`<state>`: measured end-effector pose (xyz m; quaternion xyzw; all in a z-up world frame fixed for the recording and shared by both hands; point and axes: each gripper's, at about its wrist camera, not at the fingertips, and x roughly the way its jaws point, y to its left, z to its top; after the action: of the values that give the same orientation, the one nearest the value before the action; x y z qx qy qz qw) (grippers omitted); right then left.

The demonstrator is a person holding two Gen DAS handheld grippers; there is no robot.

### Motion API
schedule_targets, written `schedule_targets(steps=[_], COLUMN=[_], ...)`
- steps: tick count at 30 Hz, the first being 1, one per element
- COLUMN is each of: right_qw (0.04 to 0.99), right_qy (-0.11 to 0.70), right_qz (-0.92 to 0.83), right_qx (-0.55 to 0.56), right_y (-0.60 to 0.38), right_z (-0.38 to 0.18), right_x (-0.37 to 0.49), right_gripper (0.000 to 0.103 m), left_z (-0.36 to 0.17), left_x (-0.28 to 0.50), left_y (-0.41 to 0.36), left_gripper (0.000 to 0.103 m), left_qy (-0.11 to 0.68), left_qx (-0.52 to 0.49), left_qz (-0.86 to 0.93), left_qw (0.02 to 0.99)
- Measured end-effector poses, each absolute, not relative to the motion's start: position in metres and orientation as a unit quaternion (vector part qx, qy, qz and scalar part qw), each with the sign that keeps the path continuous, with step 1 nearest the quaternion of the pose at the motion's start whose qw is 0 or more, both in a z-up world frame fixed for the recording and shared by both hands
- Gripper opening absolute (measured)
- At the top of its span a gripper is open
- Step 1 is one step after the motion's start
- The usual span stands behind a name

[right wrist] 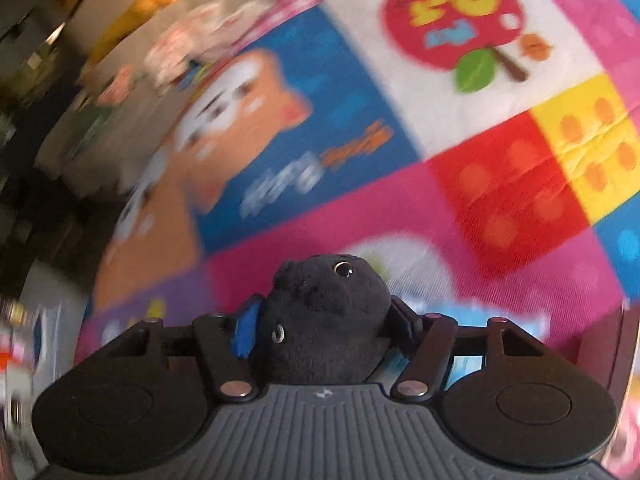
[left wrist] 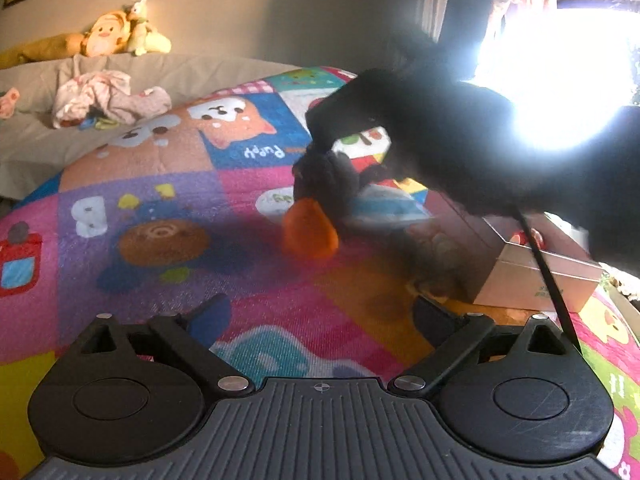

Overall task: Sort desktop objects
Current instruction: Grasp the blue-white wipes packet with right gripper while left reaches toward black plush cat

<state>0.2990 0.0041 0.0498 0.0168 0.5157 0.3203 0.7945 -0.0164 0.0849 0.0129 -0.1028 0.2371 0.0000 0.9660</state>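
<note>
A black plush toy [right wrist: 328,312] with a shiny eye sits between the fingers of my right gripper [right wrist: 326,304], and both pads press into its sides. In the left wrist view the same black plush toy [left wrist: 328,180], with an orange part [left wrist: 310,234] hanging below it, dangles from the dark, blurred right gripper [left wrist: 320,144] above the colourful patchwork mat [left wrist: 160,184]. My left gripper [left wrist: 320,308] is low over the mat in the foreground, jaws spread wide with nothing between them.
A cardboard box [left wrist: 532,276] stands open on the mat at the right, close to my left gripper's right finger. A blurred blue and white object [left wrist: 384,204] lies behind the plush. On the grey bed beyond lie a crumpled cloth [left wrist: 100,96] and plush toys [left wrist: 108,34].
</note>
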Motion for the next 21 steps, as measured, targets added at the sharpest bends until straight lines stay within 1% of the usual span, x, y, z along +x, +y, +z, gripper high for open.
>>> schedule_targets(steps=[4,7,9,11,13,14,15,17,18,19,20,21], right_qw=[0.734,0.709,0.737,0.793,0.829,0.836,0.84,0.833,0.823,0.82,0.817,0.808], right_qy=[0.555,0.562,0.534,0.488,0.455,0.447,0.444,0.457,0.469,0.477,0.484,0.496], right_qz=[0.39,0.425,0.414,0.362,0.322,0.312,0.303,0.301,0.305,0.298,0.291,0.289], right_qx=[-0.029,-0.041,-0.036,-0.041,-0.055,-0.061,-0.07,-0.085,-0.098,-0.109,-0.119,-0.136], right_y=[-0.006,-0.023,-0.036,-0.045,-0.045,-0.043,-0.036,-0.022,-0.012,-0.005,-0.001,0.004], right_z=[0.049,0.059,0.075,0.09,0.094,0.091,0.086,0.072,0.06,0.049,0.041,0.034], right_x=[0.24,0.208,0.207,0.217,0.233,0.242,0.251,0.269,0.276,0.281,0.282,0.282], right_gripper=[0.066,0.074,0.083,0.085,0.085,0.085,0.087,0.097,0.097,0.096,0.078,0.055], left_z=[0.015,0.015,0.015,0.014,0.013,0.013,0.013,0.012,0.012,0.012,0.012,0.012], left_x=[-0.02,-0.02,-0.02,-0.019,-0.018,-0.018,-0.018,-0.019,-0.019,-0.019,-0.019,-0.019], left_y=[0.08,0.074,0.068,0.065,0.065,0.066,0.067,0.069,0.071,0.071,0.072,0.072], left_gripper=[0.1,0.1,0.1,0.1,0.101,0.101,0.101,0.101,0.101,0.101,0.101,0.101], left_qy=[0.23,0.233,0.234,0.237,0.238,0.239,0.24,0.239,0.238,0.236,0.236,0.236], left_qx=[-0.091,-0.079,-0.069,-0.061,-0.062,-0.064,-0.068,-0.073,-0.075,-0.076,-0.077,-0.077], left_qz=[-0.008,-0.022,-0.03,-0.031,-0.03,-0.027,-0.026,-0.024,-0.024,-0.024,-0.025,-0.026], left_qw=[0.969,0.969,0.969,0.969,0.969,0.969,0.968,0.968,0.968,0.968,0.968,0.968])
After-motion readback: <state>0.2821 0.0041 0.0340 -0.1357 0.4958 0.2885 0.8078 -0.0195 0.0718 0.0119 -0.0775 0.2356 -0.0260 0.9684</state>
